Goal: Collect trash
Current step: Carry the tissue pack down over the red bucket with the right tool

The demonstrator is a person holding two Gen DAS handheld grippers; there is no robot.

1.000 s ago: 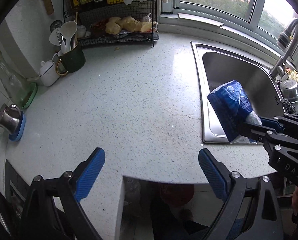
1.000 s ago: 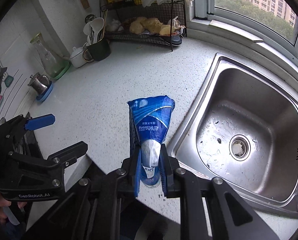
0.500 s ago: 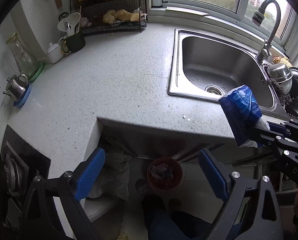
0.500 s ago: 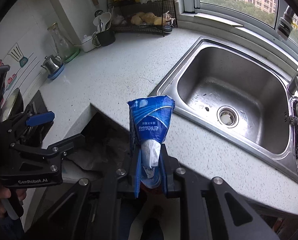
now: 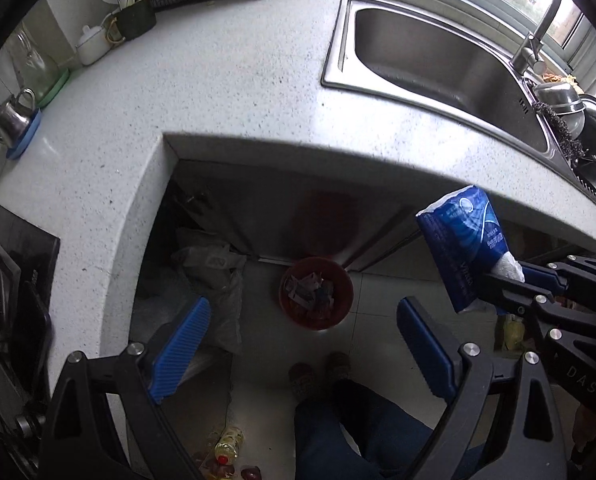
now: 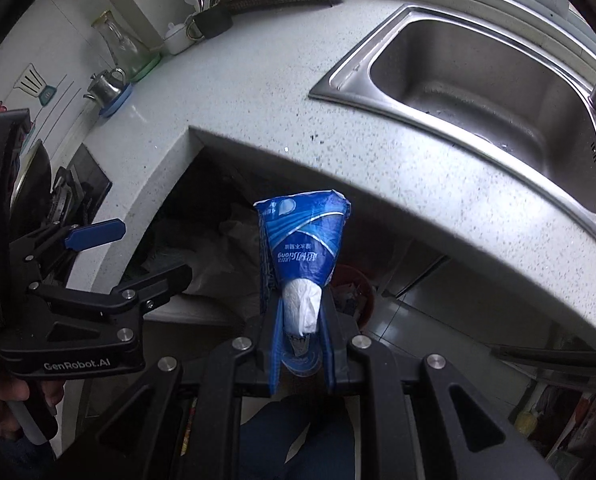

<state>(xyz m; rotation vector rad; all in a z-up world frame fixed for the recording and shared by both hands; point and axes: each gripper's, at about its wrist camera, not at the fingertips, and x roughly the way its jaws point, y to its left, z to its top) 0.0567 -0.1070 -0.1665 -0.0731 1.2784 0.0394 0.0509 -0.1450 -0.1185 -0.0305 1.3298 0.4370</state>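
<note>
Blue tissue pack [image 6: 304, 240] stood clamped in the right gripper [image 6: 302, 344], held past the counter [image 5: 233, 92] edge above a red bin [image 5: 316, 298] seemingly holding scraps; the left gripper [image 5: 300, 354] gaped, holding nothing.

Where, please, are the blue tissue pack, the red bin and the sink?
blue tissue pack [image 6: 304, 236], right wrist view, printed front.
red bin [image 5: 340, 280], left wrist view, right rim.
sink [image 5: 438, 52], left wrist view, bare basin floor.

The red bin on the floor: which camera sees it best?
The left wrist view: the red bin shows whole, open top and trash inside. In the right wrist view, the blue tissue pack hides most of it.
</note>
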